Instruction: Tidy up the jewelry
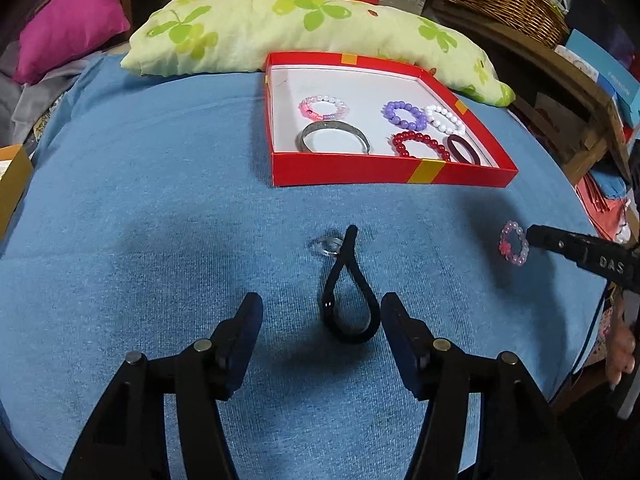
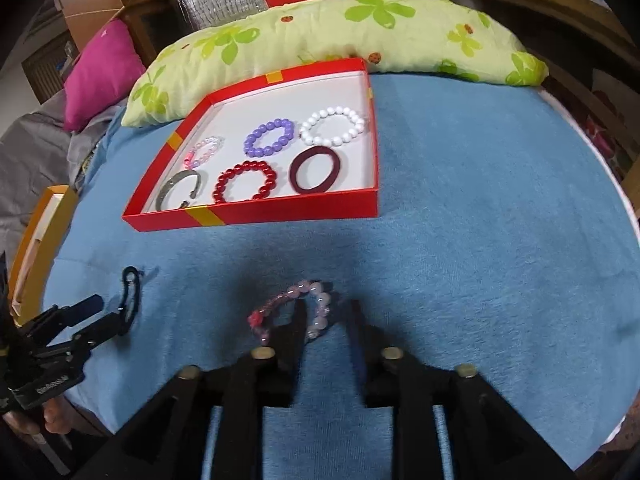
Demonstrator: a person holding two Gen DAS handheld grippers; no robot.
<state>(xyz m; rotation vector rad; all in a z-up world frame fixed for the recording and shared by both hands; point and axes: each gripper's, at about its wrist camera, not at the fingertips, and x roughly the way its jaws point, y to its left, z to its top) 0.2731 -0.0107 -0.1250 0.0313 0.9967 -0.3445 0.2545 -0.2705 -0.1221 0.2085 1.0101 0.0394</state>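
Here my left view gives me what the right one hides: a small clear ring on the blue surface, touching the far tip of the black hair tie. From the right view the ring cannot be made out, and the tie shows only as a thin loop beside the left gripper. The right view, in turn, shows the pink bracelet in close detail, while from the left it is just a small beaded ring at the tip of the right gripper.

The left gripper has its jaws open. The tie lies flat between them, nearer the right-hand finger and possibly brushing it, not clamped. The right gripper has its jaws partly apart; one finger sits inside the bracelet's loop and the other outside it, with the beaded strand between them. I cannot tell whether the pads press on the beads.

The red box sits farther back against the green pillow. In it I count six pieces: four beaded bracelets (pink, purple, white, red), one silver bangle and one maroon tie. Outside the box lie three: one bracelet, one black tie, one ring.
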